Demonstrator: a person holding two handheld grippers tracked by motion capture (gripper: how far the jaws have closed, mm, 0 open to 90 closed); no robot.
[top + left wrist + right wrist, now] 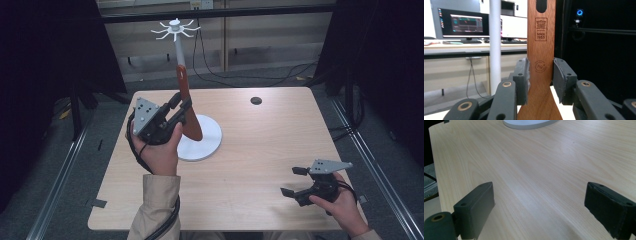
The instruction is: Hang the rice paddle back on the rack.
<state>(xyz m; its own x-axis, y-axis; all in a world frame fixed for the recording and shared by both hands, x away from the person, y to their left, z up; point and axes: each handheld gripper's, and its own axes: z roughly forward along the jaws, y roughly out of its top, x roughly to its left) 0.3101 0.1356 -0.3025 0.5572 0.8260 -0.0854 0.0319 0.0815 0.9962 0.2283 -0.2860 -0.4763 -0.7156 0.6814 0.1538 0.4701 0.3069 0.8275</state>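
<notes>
In the high view the left gripper (181,111) pinches the wooden spatula (188,107) upright beside the white stand (177,47), handle end up toward the hook crown, well below it; the right gripper (295,181) sits spread, far off over the table (260,145). The left gripper view shows the pads (522,80) clamped on the handle's neck, hanging hole above, pole just beside. The right gripper view shows jaws wide apart, nothing between.

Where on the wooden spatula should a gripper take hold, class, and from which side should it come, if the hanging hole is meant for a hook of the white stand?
Probably on the wooden spatula's narrow flat handle, below the hole, jaws on its two edges, as the left gripper does. Come from the side away from the white stand, leaving the hole free.
</notes>
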